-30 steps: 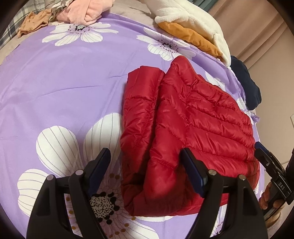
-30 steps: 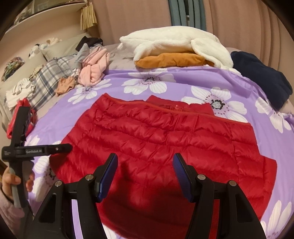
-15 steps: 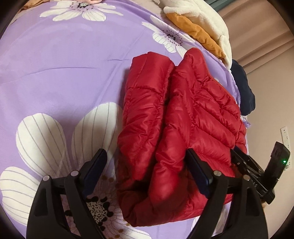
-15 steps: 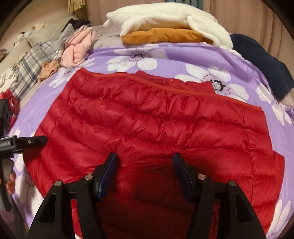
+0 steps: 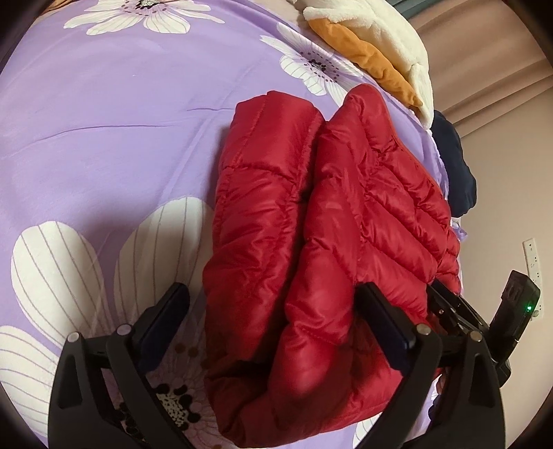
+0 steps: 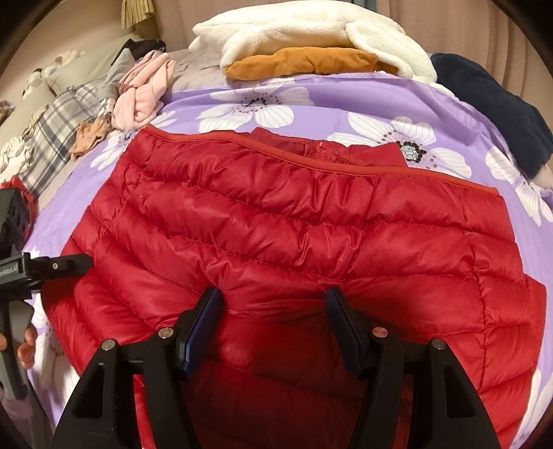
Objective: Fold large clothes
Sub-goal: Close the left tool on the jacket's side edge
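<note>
Bedspread [image 6: 345, 93], purple with white flowers; on it, near its front edge, one red jacket [image 6: 276, 224], quilted, folded into a thick bundle. Behind the jacket along the far side of the bedspread: a white fleece [image 6: 311, 31] over an orange garment [image 6: 304, 64], a navy garment [image 6: 494, 100], a pink garment [image 6: 145, 93]. Left gripper [image 5: 273, 328], jaws opening, the jacket's folded end between them but unpressed; right gripper [image 6: 273, 328], jaws clamped on a fold of the jacket's near edge.
</note>
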